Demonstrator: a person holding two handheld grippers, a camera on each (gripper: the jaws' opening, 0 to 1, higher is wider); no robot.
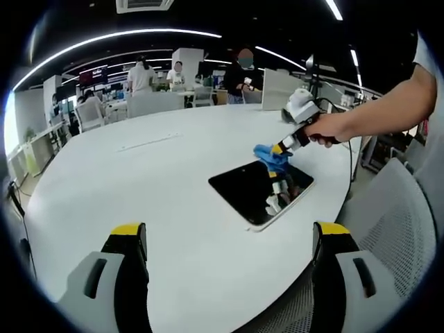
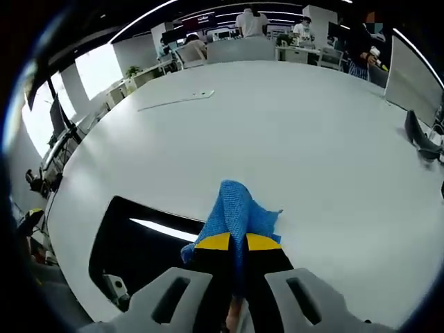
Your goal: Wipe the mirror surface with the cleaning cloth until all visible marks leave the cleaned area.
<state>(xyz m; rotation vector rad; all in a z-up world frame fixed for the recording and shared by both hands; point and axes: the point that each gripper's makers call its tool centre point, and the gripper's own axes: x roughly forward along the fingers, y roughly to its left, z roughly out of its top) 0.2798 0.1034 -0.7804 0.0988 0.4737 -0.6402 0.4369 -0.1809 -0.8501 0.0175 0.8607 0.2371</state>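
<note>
Two jaws of the right gripper (image 2: 231, 244) are clamped on the blue cleaning cloth (image 2: 239, 208), pressed at the mirror (image 1: 260, 189) near the table (image 1: 139, 180) edge. Wiping is judged underway; marks cannot be made out. The left gripper (image 1: 229, 239) is held apart, jaws wide.

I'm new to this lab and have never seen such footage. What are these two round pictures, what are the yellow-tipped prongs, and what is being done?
A person holds a hand-held gripper in each hand, and a fisheye camera rides on each. In the left gripper view, the left hand-held gripper has its prongs spread wide, holding nothing. Across the white table you see the right hand-held gripper over a dark mirror. In the right gripper view, that gripper's prongs are closed on a blue cleaning cloth, pressing it at the mirror's edge. People stand in the background.
</note>
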